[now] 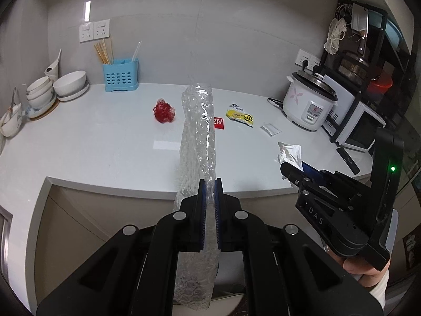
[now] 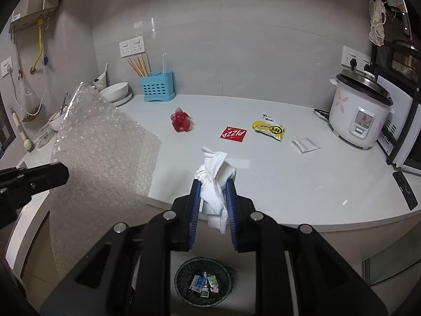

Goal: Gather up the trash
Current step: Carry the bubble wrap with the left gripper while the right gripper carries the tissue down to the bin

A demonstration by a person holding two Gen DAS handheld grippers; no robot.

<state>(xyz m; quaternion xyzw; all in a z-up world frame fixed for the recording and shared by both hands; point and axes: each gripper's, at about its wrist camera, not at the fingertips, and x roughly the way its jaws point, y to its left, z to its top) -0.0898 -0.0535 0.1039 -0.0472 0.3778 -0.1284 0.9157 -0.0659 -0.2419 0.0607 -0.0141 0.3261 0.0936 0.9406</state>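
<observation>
While both tongs are loaded, the step in hand appears to be carrying two pieces of trash to the bin. Left gripper (image 1: pixel 210 184): clenched on a clear sheet of bubble wrap (image 1: pixel 197 131), which stands up past the fingertips and trails down below the jaws, off the counter's front edge. Right gripper (image 2: pixel 213 184): jaws partly closed, grasping a crumpled white paper tissue (image 2: pixel 214 173), also held just off the front edge. Below the right gripper, on the floor, stands a round black mesh wastebasket (image 2: pixel 204 281) with small cartons already inside.

Trash not yet collected lies on the white counter (image 2: pixel 302 184): a red crumpled net (image 2: pixel 181 122) toward the back, a flat red pizza sachet (image 2: pixel 233 133) mid-counter, a yellow snack wrapper (image 2: pixel 269 128) and a small white packet (image 2: pixel 305 144) toward the right end, near the white rice cooker (image 2: pixel 360 113).

To do the step well, centre each load over the basket mouth before releasing; the long, light bubble wrap probably needs lowering partway in, or it may drape over the rim.
</observation>
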